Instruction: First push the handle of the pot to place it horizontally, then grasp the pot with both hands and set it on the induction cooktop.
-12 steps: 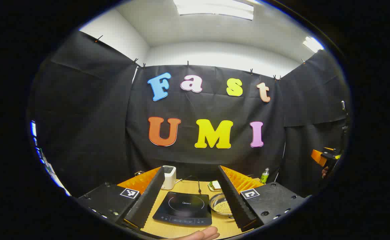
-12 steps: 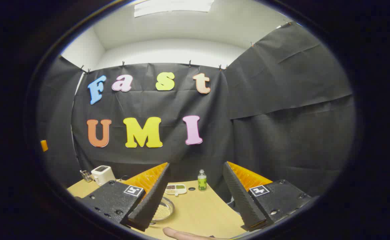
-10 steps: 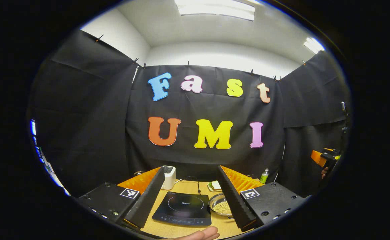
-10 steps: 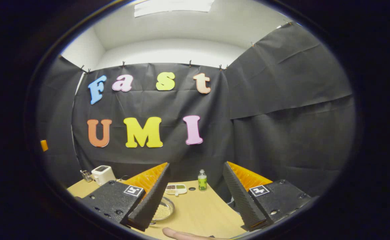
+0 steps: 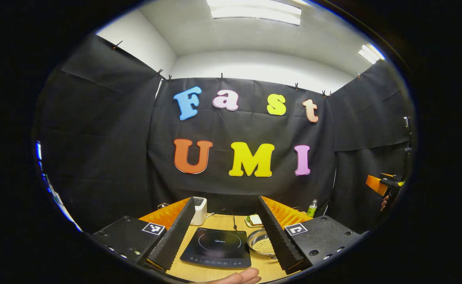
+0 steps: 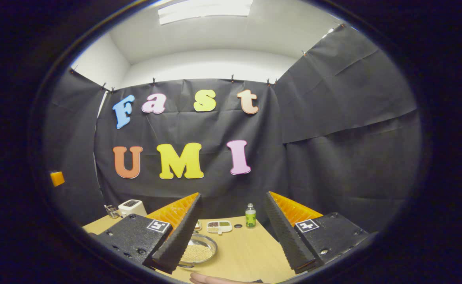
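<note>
The pot, a shallow metal pan with pale beans in it, sits on the wooden table just right of the black induction cooktop. My left gripper is open above the table's near edge, and its right finger covers part of the pot. My right gripper is open too, with the pot beside its left finger. Neither touches the pot. I cannot make out the handle. The right gripper also shows far right in the left gripper view.
A white appliance stands behind the cooktop with a cable. A divided snack tray and a green bottle sit at the table's back. A small wire rack is at the far left. A hand shows at the bottom edge.
The right gripper view has swung slightly left, so more of the pot shows by its left finger. The left gripper has barely moved. Both stay open.
</note>
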The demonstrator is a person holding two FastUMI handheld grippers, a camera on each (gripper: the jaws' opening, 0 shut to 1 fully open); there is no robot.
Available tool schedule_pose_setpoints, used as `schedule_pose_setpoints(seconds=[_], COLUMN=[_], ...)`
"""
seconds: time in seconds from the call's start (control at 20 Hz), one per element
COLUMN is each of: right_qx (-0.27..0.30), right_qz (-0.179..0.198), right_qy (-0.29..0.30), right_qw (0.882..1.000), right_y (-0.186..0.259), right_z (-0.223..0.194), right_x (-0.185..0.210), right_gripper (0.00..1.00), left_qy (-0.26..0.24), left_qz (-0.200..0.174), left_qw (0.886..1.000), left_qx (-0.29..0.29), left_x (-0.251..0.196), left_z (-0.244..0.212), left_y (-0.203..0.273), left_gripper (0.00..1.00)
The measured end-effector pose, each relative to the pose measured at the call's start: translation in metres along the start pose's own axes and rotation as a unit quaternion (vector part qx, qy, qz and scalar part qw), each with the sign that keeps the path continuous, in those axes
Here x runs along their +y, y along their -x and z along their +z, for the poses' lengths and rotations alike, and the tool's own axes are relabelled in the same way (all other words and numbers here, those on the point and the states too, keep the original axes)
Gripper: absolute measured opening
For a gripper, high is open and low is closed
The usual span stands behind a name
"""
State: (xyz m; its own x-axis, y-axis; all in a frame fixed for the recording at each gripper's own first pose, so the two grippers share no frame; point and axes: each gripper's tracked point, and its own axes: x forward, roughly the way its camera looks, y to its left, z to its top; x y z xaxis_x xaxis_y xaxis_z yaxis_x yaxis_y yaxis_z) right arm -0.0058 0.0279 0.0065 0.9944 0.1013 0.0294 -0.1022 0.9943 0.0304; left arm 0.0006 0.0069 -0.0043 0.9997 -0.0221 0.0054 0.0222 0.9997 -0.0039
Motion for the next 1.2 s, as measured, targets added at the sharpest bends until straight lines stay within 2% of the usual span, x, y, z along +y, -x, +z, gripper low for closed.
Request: schedule_pose_setpoints(seconds=[0.2,0.25,0.3,0.35,0.45,0.55,0.6,0.65,0.7,0.75,0.85,1.05,1.2], right_qx=[0.028,0.037,0.046,0.055,0.074,0.092,0.101,0.114,0.131,0.15,0.19,0.26,0.33], right_qz=[0.034,0.04,0.048,0.053,0.058,0.058,0.059,0.062,0.065,0.07,0.075,0.09,0.118], right_qy=[-0.02,-0.026,-0.029,-0.03,-0.026,-0.016,-0.016,-0.016,-0.017,-0.019,-0.021,-0.024,-0.039], right_qw=[0.999,0.998,0.997,0.997,0.995,0.994,0.993,0.991,0.989,0.986,0.979,0.961,0.936], right_y=[-0.006,-0.008,-0.012,-0.015,-0.023,-0.033,-0.037,-0.042,-0.045,-0.049,-0.057,-0.069,-0.065], right_z=[-0.015,-0.019,-0.025,-0.03,-0.043,-0.058,-0.067,-0.076,-0.089,-0.101,-0.128,-0.184,-0.233], right_x=[0.02,0.023,0.029,0.033,0.041,0.049,0.053,0.06,0.066,0.073,0.084,0.111,0.141], right_gripper=[0.97,0.85,0.89,0.77,0.72,0.54,0.48,0.36,0.31,0.12,0.01,0.04,0.04], left_qy=[-0.005,-0.003,-0.002,-0.001,-0.005,-0.013,-0.017,-0.019,-0.02,-0.02,-0.022,-0.029,-0.028], left_qz=[-0.009,-0.011,-0.014,-0.016,-0.016,-0.016,-0.018,-0.018,-0.016,-0.015,-0.017,-0.002,0.01], left_qw=[1.0,1.0,1.0,1.0,1.0,1.0,1.0,1.0,1.0,1.0,1.0,0.999,0.999], left_qx=[0.002,0.004,0.007,0.008,0.003,-0.001,-0.004,-0.006,-0.007,-0.007,-0.007,-0.018,-0.015], left_x=[-0.002,-0.003,-0.003,-0.003,-0.001,-0.002,-0.003,-0.003,-0.002,-0.001,0.002,0.021,0.035], left_z=[-0.007,-0.008,-0.01,-0.01,-0.008,-0.008,-0.007,-0.008,-0.009,-0.008,-0.011,-0.008,-0.014], left_y=[-0.001,-0.001,-0.002,-0.001,0.001,0.004,0.007,0.009,0.01,0.013,0.015,0.021,0.026], left_gripper=[0.94,0.94,0.94,0.94,0.94,0.94,0.94,0.94,0.94,0.94,0.94,0.94,0.94])
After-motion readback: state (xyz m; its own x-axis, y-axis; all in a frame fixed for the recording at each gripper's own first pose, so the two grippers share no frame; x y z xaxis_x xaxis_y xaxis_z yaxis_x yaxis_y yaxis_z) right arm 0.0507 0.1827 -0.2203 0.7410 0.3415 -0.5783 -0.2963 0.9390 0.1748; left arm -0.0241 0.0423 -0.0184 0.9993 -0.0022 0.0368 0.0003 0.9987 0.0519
